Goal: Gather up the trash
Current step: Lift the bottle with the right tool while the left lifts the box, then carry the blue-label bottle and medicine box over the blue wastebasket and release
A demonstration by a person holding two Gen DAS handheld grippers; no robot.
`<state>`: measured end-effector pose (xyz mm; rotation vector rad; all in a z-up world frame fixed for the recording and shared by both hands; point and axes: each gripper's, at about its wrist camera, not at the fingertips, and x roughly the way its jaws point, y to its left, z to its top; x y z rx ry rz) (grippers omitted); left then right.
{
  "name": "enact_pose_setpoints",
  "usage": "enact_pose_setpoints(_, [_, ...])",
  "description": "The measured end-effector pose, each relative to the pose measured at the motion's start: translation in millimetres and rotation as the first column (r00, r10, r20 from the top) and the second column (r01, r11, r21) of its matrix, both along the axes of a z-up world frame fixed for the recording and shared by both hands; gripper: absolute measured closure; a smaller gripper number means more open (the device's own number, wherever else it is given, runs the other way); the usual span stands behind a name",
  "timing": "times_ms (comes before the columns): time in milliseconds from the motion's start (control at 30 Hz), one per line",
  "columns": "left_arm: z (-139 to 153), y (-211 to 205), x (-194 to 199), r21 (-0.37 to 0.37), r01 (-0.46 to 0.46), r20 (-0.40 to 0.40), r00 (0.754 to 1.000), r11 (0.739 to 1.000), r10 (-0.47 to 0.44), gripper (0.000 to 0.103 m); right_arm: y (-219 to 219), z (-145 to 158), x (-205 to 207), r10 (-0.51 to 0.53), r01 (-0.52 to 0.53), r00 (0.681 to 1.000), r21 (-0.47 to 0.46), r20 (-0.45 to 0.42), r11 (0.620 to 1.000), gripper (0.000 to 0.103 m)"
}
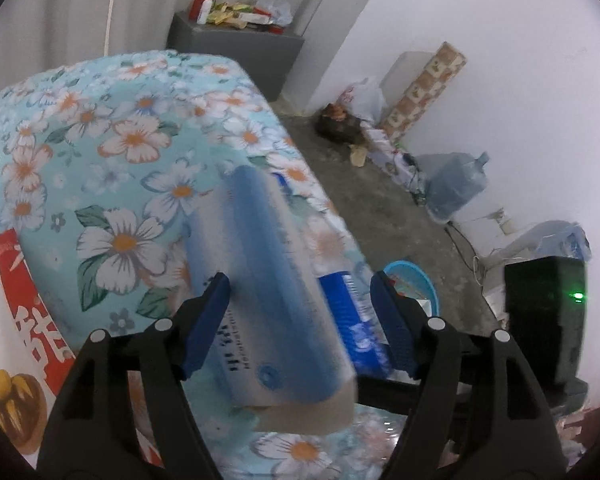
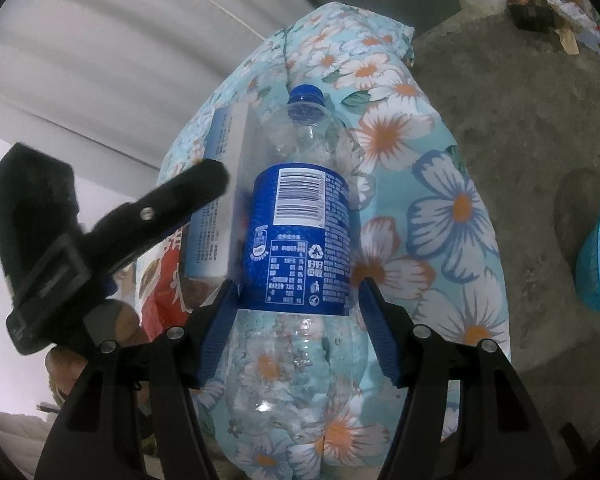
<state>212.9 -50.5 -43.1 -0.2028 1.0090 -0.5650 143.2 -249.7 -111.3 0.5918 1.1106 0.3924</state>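
While right jaws clamp one bottle [image 2: 300, 236], left jaws stand released around one carton [image 1: 276, 300] on one floral cushion [image 1: 100, 152].

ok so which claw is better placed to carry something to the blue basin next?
Right, probably. The right claw already straddles the bottle at its label, while the left claw stands open around the box, gripping nothing. The basin sits on the right.

Home bedroom: floral bedding [image 1: 140, 132], water jug [image 1: 456, 188] on concrete floor [image 1: 340, 168].
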Motion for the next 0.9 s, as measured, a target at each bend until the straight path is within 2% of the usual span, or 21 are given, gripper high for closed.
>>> enact_pose_setpoints(100, [-10, 9, 3, 0.018, -0.024, -0.034, 0.999, 1.0, 0.025, 0.038, -2, 0, -2, -0.005, 0.005, 1.0, 0.004, -0.001, 1.0, 0.043])
enact_pose_setpoints(200, [-14, 19, 2, -0.019, -0.037, -0.053, 0.998, 0.999, 0.036, 0.038, -6, -2, -1, -0.009, 0.01, 1.0, 0.031, -0.011, 0.999, 0.043])
enact_pose_setpoints(400, [-1, 28, -6, 0.024, -0.049, 0.018, 0.999, 0.998, 0.049, 0.041, -10, -6, 3, -0.025, 0.027, 0.999, 0.068, -0.035, 0.997, 0.041])
enact_pose_setpoints(500, [7, 35, -14, 0.063, -0.057, 0.073, 0.996, 0.996, 0.052, 0.047, -11, -6, 4, -0.027, 0.029, 0.999, 0.07, -0.038, 0.997, 0.04])
enact_pose_setpoints(733, [15, 37, -22, 0.111, -0.041, 0.121, 0.992, 0.993, 0.027, 0.06, -4, -7, 14, -0.015, 0.019, 0.999, 0.069, -0.052, 0.997, 0.04])
enact_pose_setpoints(833, [17, 38, -26, 0.146, -0.046, 0.148, 0.989, 0.988, 0.024, 0.06, 1, -8, 21, -0.011, 0.014, 0.998, 0.052, -0.06, 0.999, 0.04])
enact_pose_setpoints(900, [17, 43, -27, 0.138, -0.049, 0.14, 0.99, 0.989, 0.029, 0.06, 4, -10, 25, -0.005, 0.007, 0.998, 0.043, -0.062, 0.999, 0.04])
